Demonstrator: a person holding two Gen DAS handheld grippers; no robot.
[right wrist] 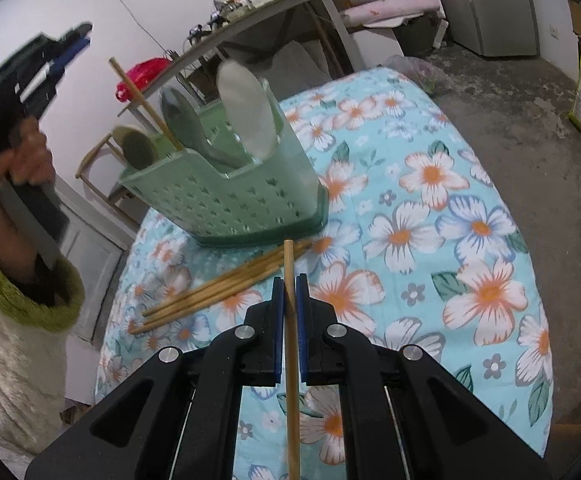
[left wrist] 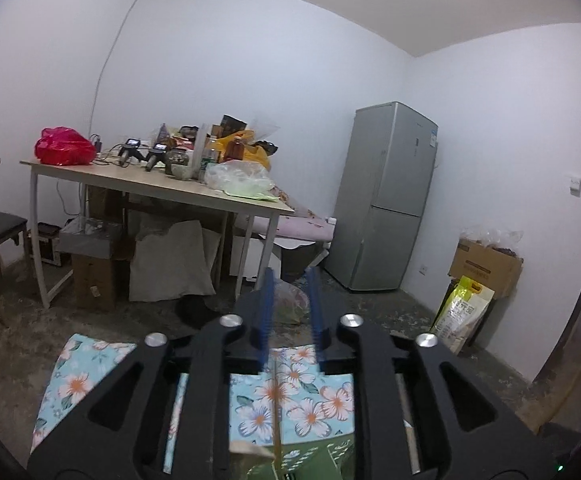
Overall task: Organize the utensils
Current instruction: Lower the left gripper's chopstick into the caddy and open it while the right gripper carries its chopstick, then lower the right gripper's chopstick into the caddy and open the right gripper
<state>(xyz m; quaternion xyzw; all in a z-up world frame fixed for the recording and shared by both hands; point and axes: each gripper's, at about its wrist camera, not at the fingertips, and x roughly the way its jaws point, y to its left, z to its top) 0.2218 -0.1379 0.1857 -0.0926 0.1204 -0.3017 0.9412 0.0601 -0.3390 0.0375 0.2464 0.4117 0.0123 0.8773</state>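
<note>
The worktop is covered by a blue flowered cloth, and everything below is placed relative to the green holder that stands on it toward its far left. Two ladles and one upright chopstick are already seated in the holder; a bundle of loose chopsticks is laid on the cloth just in front of the holder's base, slanted so that the far ends nearly reach it.

The right tool is held nearer than that bundle — on the viewer's side of the holder, tilted down at the cloth. Its jaws are closed on a single chopstick, whose long axis runs straight along the tool's fingers, the tip aimed up toward the holder's front wall. The holder is thus seen ahead and a little left of the held tip, and its open top lies above that tip; a lift and a turn toward upright are judged necessary before the stick can be dropped in.

The left tool is carried high, left of the holder and well apart from the loose sticks. In its own view the left tool is parted a little, with nothing gripped. The right hand is judged the nearer one for the coming insertion.
</note>
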